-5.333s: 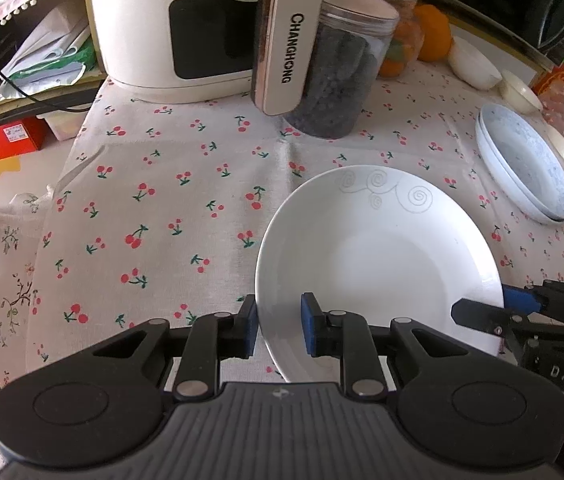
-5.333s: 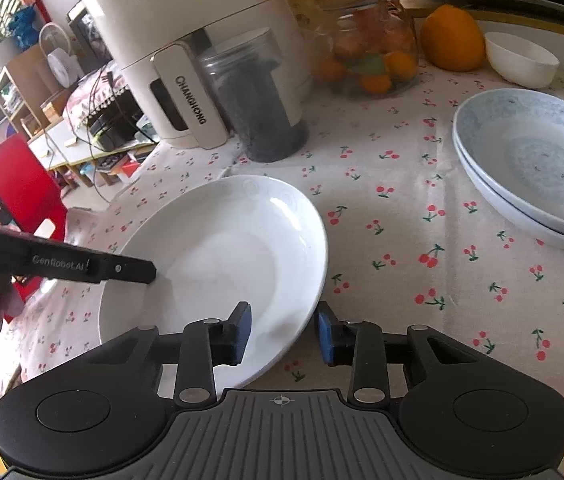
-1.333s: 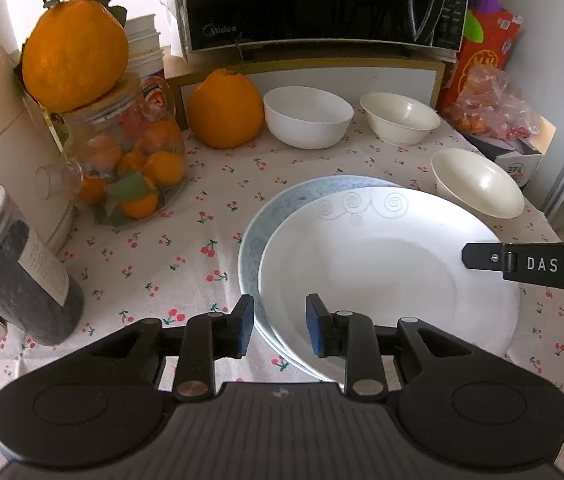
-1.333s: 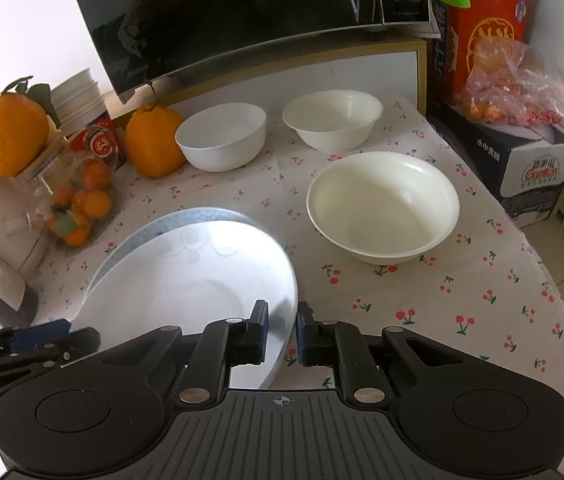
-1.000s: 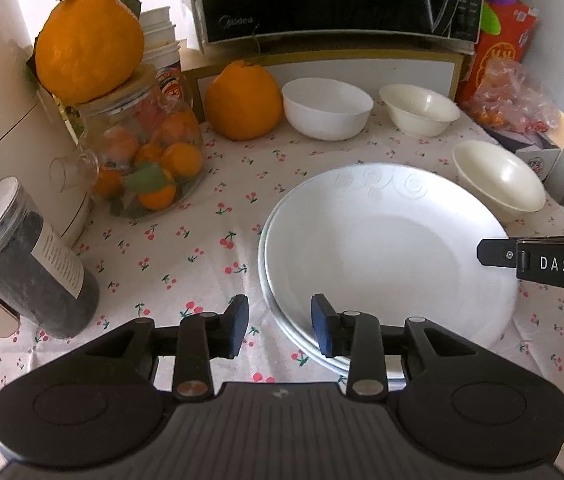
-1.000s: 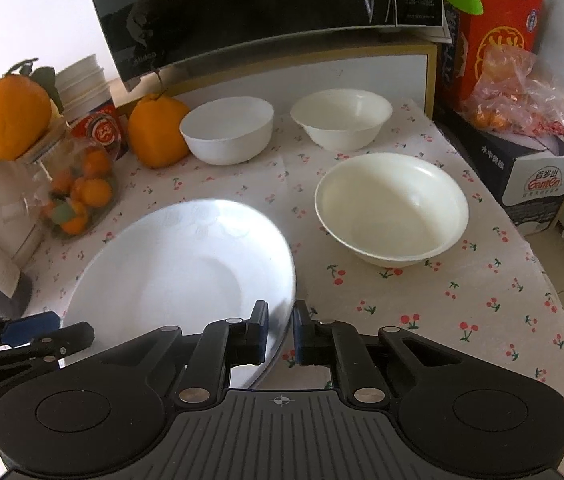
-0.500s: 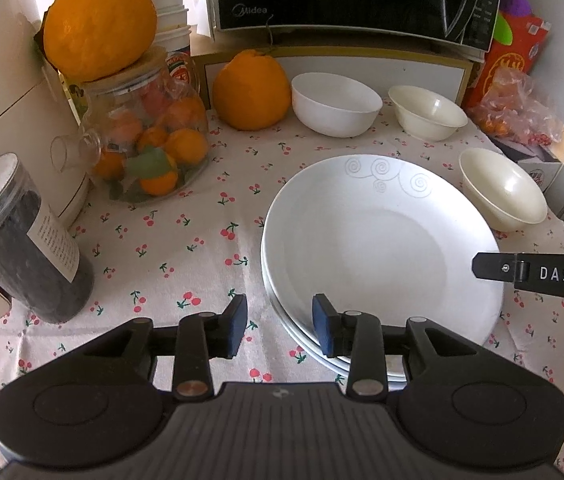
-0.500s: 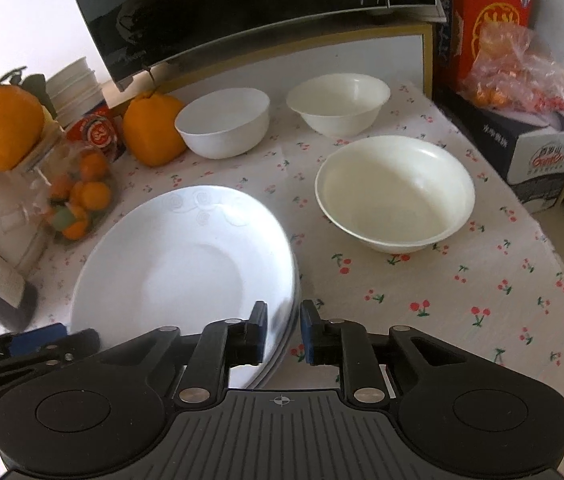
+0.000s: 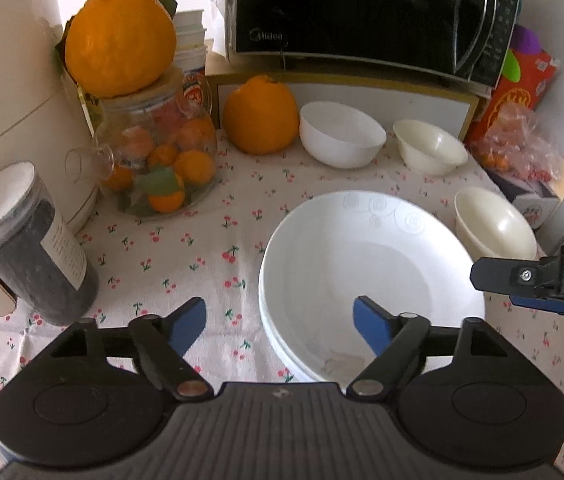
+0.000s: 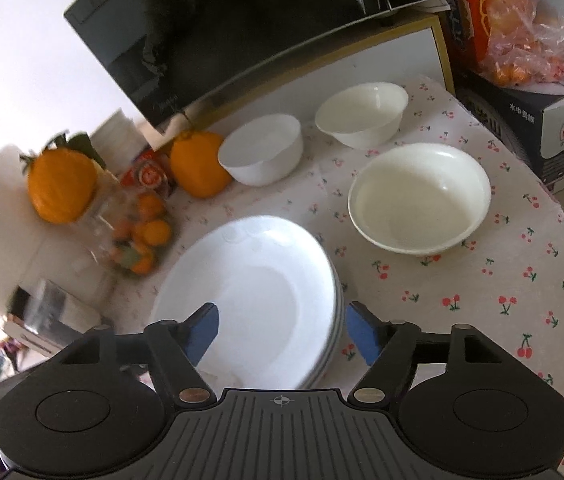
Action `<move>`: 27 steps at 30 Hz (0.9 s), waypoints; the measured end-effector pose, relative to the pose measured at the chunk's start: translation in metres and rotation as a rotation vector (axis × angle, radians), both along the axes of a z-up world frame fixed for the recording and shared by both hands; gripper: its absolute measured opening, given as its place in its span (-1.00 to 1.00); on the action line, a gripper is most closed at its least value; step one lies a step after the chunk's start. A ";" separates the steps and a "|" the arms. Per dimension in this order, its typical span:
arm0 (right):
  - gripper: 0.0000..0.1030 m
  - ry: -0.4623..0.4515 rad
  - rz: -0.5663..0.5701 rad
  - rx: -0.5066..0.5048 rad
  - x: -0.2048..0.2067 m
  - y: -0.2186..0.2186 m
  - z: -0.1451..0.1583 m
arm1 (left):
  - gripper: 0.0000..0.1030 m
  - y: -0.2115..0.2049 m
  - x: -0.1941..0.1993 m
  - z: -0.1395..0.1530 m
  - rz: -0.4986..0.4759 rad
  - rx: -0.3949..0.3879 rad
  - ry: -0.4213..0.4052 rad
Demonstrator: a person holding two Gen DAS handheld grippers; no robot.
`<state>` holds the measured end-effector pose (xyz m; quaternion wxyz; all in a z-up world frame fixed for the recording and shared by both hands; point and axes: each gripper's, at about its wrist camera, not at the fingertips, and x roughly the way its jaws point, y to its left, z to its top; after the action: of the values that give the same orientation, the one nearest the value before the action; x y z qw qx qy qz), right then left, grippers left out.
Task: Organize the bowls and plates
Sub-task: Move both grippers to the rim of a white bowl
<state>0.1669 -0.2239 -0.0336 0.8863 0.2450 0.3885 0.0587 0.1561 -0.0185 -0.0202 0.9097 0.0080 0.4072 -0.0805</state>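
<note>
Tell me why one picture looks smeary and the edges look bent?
Right wrist view: motion blur smears the fruit jar and the clutter at left, while the big bowl stays sharp. Left wrist view: crisp throughout. Both: fisheye lenses bow the microwave and darken the corners.

Left wrist view: close, looking obliquely down from the near-left edge of the plates. Right wrist view: same stack from its near-right edge. Both share the bowls and microwave.
</note>
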 end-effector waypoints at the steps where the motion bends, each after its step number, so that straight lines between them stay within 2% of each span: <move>1: 0.44 -0.006 -0.003 0.003 0.002 -0.002 0.003 | 0.62 -0.002 0.003 0.002 0.008 -0.005 -0.004; 11: 0.59 -0.116 -0.023 -0.043 0.048 -0.017 0.036 | 0.84 -0.009 0.049 0.028 0.064 -0.030 -0.067; 17: 0.61 -0.091 -0.048 0.018 0.087 -0.025 0.032 | 0.92 -0.009 0.085 0.030 0.091 -0.090 -0.065; 19: 0.68 -0.081 -0.045 0.035 0.099 -0.026 0.030 | 0.92 -0.010 0.098 0.027 0.094 -0.096 -0.056; 27: 0.71 -0.018 -0.056 0.155 0.140 -0.032 0.015 | 0.92 -0.010 0.139 0.018 0.066 -0.173 -0.037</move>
<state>0.3067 -0.2562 -0.0184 0.8695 0.3229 0.3678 0.0661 0.2950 -0.0280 -0.0020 0.9165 -0.0825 0.3821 -0.0851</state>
